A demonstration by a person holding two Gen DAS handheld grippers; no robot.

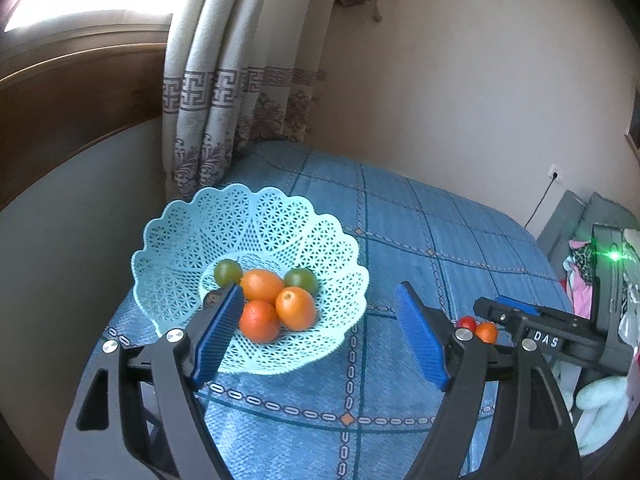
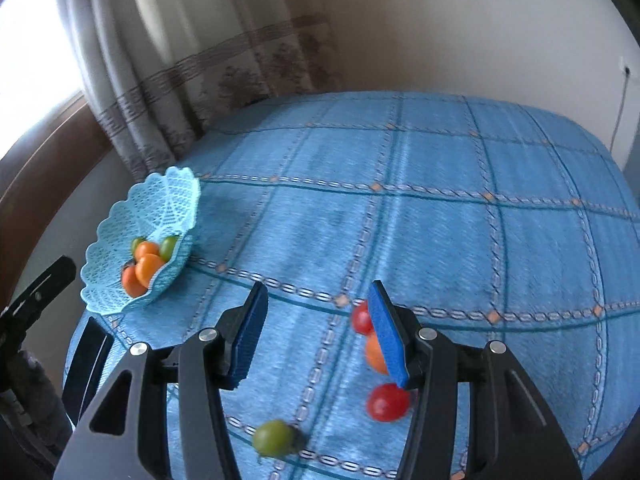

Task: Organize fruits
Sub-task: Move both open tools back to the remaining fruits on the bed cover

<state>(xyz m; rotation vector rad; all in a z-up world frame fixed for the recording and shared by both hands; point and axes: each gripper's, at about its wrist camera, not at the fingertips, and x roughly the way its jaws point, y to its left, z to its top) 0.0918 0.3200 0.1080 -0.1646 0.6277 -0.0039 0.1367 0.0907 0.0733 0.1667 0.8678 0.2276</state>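
Five fruits sit in the basket [image 1: 180, 236]; I count four loose fruits [image 2: 387, 402] left on the bed [image 2: 440, 220]. Left gripper [image 1: 320, 332] and right gripper [image 2: 316, 336]: both wide open, empty.

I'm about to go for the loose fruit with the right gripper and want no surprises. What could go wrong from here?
1. The loose green fruit, two red ones and an orange one are round on soft cloth; a nudge may roll them.
2. The right gripper has the cluster beside one finger, so closing could knock fruit.
3. The basket sits near the edge and might tip.
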